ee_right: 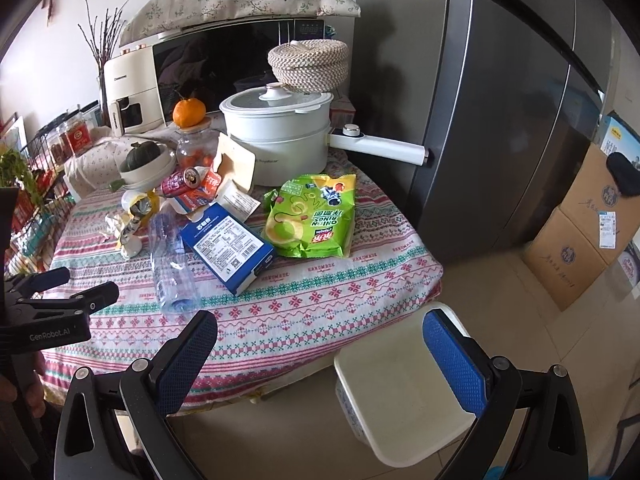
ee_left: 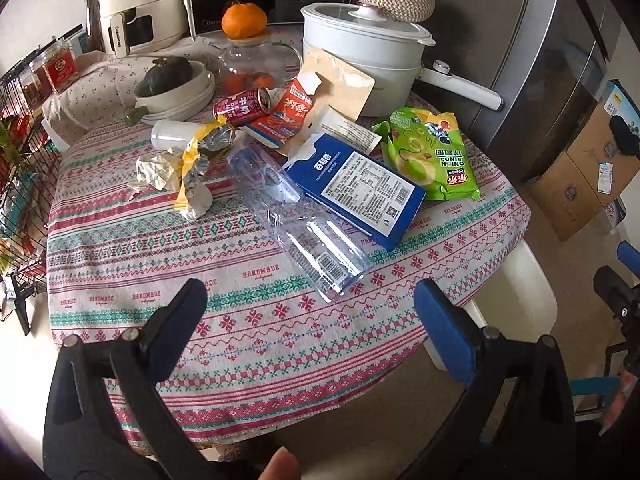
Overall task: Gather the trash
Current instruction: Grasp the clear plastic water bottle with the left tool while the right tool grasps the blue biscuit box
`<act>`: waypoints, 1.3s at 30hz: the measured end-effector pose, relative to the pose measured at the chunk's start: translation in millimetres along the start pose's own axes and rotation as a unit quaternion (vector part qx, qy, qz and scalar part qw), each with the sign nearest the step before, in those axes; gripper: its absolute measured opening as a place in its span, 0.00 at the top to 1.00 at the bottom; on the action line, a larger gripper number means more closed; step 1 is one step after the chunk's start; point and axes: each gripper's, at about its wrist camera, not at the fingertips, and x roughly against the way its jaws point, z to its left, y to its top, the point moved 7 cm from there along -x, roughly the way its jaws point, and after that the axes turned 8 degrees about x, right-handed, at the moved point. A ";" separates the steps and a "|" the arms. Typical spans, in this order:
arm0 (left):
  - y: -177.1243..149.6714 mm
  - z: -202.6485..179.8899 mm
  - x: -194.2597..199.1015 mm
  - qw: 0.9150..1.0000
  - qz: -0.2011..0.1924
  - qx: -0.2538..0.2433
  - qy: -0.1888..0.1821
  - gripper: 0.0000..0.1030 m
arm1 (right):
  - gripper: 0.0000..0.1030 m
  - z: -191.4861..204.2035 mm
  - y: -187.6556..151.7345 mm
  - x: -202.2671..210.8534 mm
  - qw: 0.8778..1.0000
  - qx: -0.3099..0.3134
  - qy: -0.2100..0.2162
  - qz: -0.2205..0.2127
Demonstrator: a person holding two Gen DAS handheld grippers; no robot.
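Trash lies on the patterned tablecloth (ee_left: 248,328): a flattened clear plastic bottle (ee_left: 304,216), a blue box (ee_left: 356,188), a green onion-rings bag (ee_left: 432,152), a red can (ee_left: 244,106), a red-white carton (ee_left: 288,116), a yellow-silver wrapper (ee_left: 200,152) and crumpled paper (ee_left: 156,168). My left gripper (ee_left: 310,300) is open and empty above the table's near edge, short of the bottle. My right gripper (ee_right: 320,332) is open and empty at the table's right front, over a white bin (ee_right: 400,392) on the floor. The bottle (ee_right: 170,256), box (ee_right: 228,244) and bag (ee_right: 312,216) also show there.
A white electric pot (ee_left: 368,48) with a long handle, a glass jar with an orange (ee_left: 244,20), a bowl with a squash (ee_left: 176,80) and a microwave stand at the back. A wire rack (ee_left: 20,168) is left, a grey fridge (ee_right: 500,100) and cardboard boxes (ee_right: 580,232) right.
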 end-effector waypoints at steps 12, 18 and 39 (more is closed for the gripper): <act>35.5 31.1 -135.6 0.978 0.144 0.148 -0.007 0.22 | 0.01 -22.8 -17.7 -65.4 0.991 -0.053 0.101 0.071; 41.8 25.0 -151.1 0.975 0.153 0.160 -0.002 0.25 | 0.03 -20.5 -10.0 -79.7 0.987 -0.059 0.125 0.079; 37.1 29.3 -45.5 0.995 0.015 0.072 -0.072 0.41 | 0.03 45.8 20.7 -153.4 0.971 0.030 0.213 0.102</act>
